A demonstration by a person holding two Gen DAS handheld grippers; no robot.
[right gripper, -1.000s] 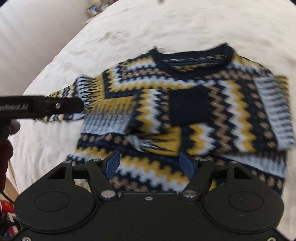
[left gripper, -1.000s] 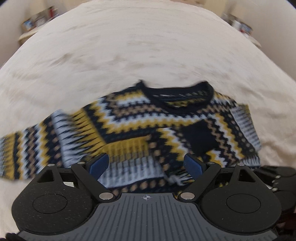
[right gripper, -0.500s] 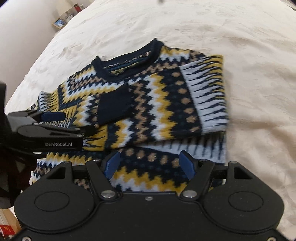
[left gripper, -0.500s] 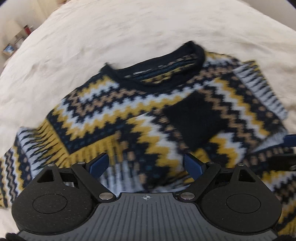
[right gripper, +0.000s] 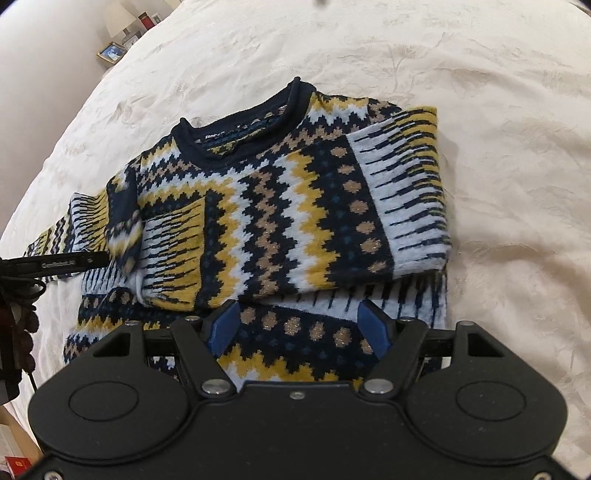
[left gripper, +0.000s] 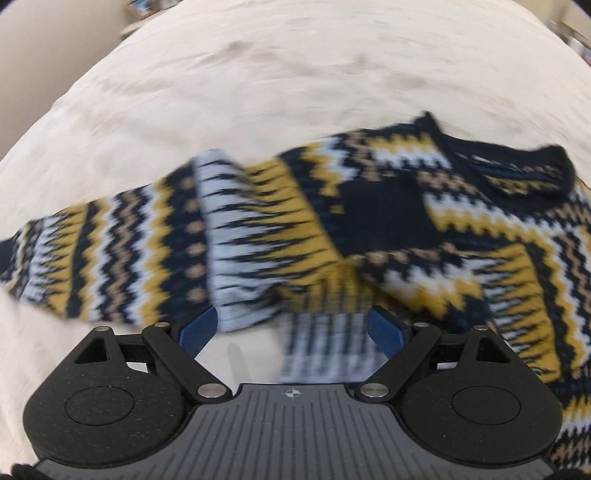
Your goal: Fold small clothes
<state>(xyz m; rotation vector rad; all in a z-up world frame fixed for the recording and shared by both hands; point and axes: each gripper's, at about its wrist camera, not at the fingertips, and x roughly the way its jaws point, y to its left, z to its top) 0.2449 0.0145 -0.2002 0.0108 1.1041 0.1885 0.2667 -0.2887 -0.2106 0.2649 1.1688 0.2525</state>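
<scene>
A small knitted sweater (right gripper: 280, 218) in navy, yellow, white and tan zigzags lies face up on a cream bedspread (right gripper: 498, 110). Its right sleeve (right gripper: 406, 199) is folded across the chest. Its left sleeve (left gripper: 92, 251) stretches out to the left in the blurred left wrist view. My left gripper (left gripper: 295, 328) is open and empty, just above the sweater's left side near the sleeve; it also shows at the left edge of the right wrist view (right gripper: 55, 264). My right gripper (right gripper: 299, 326) is open and empty, over the sweater's hem.
The bedspread runs wide on every side of the sweater. A bedside shelf with a lamp (right gripper: 120, 20) and a picture frame (right gripper: 110, 53) stands at the far left beyond the bed's edge.
My left gripper has swung left, from over the chest to the outstretched left sleeve. My right gripper has shifted slightly; the sweater sits a bit more to the right in its view.
</scene>
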